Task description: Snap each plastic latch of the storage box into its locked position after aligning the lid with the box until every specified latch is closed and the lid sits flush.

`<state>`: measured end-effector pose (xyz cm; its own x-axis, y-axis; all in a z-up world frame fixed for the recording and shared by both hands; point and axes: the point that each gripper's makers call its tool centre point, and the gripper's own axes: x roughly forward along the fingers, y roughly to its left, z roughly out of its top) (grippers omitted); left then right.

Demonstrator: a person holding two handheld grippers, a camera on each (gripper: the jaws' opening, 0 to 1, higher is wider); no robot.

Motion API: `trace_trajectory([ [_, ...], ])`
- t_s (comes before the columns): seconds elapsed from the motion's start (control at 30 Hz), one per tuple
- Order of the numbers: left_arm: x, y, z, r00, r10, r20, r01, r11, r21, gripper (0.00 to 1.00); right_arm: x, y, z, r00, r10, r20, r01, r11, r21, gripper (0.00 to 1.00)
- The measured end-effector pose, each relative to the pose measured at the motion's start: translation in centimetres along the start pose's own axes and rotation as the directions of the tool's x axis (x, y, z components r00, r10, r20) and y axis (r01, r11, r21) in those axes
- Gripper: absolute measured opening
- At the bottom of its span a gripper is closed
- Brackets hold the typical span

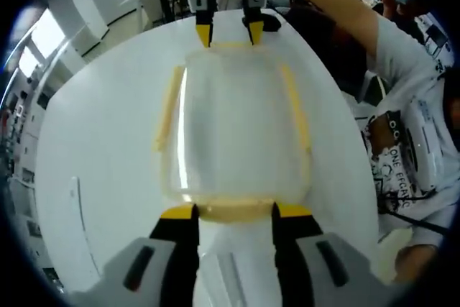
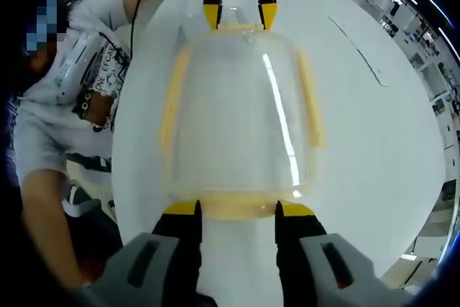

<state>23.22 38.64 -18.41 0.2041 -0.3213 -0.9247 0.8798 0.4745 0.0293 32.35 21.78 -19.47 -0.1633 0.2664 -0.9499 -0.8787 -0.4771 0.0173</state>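
A clear plastic storage box [image 1: 233, 127] [image 2: 237, 113] with its lid on lies on the white table [image 1: 93, 149] [image 2: 374, 134]. Long yellow latches run down both sides [image 1: 167, 109] [image 2: 310, 106]. A yellow end latch [image 1: 233, 212] sits between the yellow-tipped jaws of my left gripper [image 1: 236, 212], which is open at the box's near end. My right gripper [image 2: 238, 208] is open at the opposite end, its jaws either side of that end's latch [image 2: 237, 210]. Each gripper appears at the far end of the other's view: the right gripper [image 1: 229, 32] and the left gripper [image 2: 239, 15].
A person in a white printed shirt [image 1: 402, 156] [image 2: 86, 84] stands at the table's side, arms reaching to both grippers. A thin pale strip [image 1: 74, 199] [image 2: 359, 52] lies on the table away from the box. Desks and equipment stand beyond the table edge.
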Motion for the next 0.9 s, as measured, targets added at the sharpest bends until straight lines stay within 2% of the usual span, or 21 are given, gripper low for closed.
trace_trajectory([
  [0.13, -1.3, -0.3, -1.1, 1.0, 0.007, -0.003, -0.008, 1.0, -0.015, 0.39, -0.1, 0.2, 1.7, 1.0, -0.001, 0.016, 0.001, 1.0, -0.019, 0.4],
  [0.57, -3.7, -0.8, -2.9, 1.0, 0.03, -0.002, -0.03, 0.999, -0.037, 0.39, -0.8, 0.1, 4.8, 0.999, -0.011, 0.047, 0.014, 0.998, -0.057, 0.4],
  [0.9, -4.9, -1.5, -4.9, 0.999, 0.039, -0.005, -0.039, 0.997, -0.062, 0.39, -0.2, 0.7, 7.1, 0.998, 0.003, 0.067, 0.002, 0.997, -0.083, 0.4],
])
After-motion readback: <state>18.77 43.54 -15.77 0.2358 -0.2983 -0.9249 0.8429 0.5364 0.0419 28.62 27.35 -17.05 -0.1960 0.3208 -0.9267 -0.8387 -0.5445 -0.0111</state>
